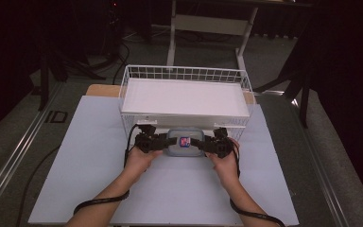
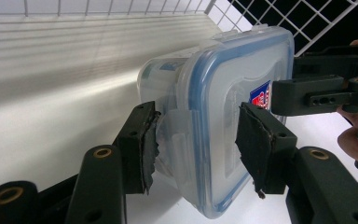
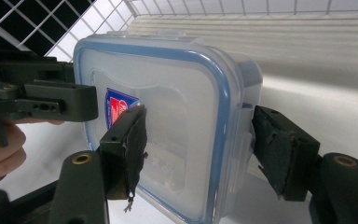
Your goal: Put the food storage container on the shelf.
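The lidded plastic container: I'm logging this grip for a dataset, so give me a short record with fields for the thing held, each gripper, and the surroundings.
thing held: clear plastic container with blue-rimmed lid and a red-and-blue sticker
left gripper: shut on the container's end, fingers on the lid clip and the lid top
right gripper: shut on the opposite end, one pad on the lid top, one at the side clip
position: in front of the white wire basket
surface: white table
basket contents: white board

A white wire basket (image 1: pixel 184 74) stands on a pale table (image 1: pixel 94 142), a flat white board (image 1: pixel 182 97) lying inside it; behind, a light desk frame (image 1: pixel 208 23) stands on grey floor (image 1: pixel 283 52).
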`<state>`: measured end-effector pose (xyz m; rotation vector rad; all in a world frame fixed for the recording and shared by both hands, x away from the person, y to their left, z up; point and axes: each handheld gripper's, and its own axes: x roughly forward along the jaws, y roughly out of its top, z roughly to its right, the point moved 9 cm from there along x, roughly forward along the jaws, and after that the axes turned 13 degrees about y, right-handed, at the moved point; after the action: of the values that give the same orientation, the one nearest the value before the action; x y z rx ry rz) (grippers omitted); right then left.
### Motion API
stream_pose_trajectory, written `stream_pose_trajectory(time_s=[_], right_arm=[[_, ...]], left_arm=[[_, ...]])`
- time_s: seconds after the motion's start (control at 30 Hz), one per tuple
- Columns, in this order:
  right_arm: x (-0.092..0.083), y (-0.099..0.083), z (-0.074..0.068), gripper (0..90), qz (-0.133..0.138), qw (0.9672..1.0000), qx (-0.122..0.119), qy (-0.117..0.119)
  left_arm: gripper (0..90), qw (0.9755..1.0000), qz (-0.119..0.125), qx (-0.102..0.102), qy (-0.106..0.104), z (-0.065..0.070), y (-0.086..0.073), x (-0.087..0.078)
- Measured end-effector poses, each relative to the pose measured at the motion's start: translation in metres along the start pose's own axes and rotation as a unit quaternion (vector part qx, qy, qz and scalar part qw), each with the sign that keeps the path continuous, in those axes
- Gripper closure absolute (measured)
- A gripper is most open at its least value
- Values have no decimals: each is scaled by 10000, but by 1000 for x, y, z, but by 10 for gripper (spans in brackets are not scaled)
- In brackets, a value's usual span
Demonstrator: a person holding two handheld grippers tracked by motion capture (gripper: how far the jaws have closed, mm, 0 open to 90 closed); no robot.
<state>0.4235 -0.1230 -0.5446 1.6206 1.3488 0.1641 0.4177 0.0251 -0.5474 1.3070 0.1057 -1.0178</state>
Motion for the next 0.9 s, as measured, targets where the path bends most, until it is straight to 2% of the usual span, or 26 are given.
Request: stream_pose_trajectory(time_s=[0.17,0.3,0.33,0.4,0.47,0.5,0.53,0.6,0.7,0.83,0.9], right_arm=[[4,-1,4,373,-19,9999,122,-1],[7,2,7,375,82,9999,63,22],[7,3,8,374,85,9999,95,24],[7,3,10,374,98,9997,196,90],[7,3,10,374,67,9998,159,97],[7,3,10,373,62,9999,115,91],[8,3,11,373,75,9998,119,105],[8,3,12,371,102,9996,245,89],[10,5,13,359,161,9996,211,92],[11,5,16,341,174,9996,209,77],[13,5,16,325,106,9995,280,17]], left_arm=[[494,10000,-12,20,24,-5,0,4],[495,9999,82,118,9,-7,3,5],[496,9997,37,-89,-228,0,3,5],[496,9998,38,38,-169,-3,4,6],[494,9998,77,-11,-204,-2,4,6],[493,9997,103,-109,-212,-1,4,6],[490,9997,198,152,-1,-9,5,8],[476,9996,240,165,23,-9,5,10],[465,9995,276,116,24,-10,6,12],[427,9988,354,327,124,-11,8,16],[410,9988,421,221,146,-10,9,19]])
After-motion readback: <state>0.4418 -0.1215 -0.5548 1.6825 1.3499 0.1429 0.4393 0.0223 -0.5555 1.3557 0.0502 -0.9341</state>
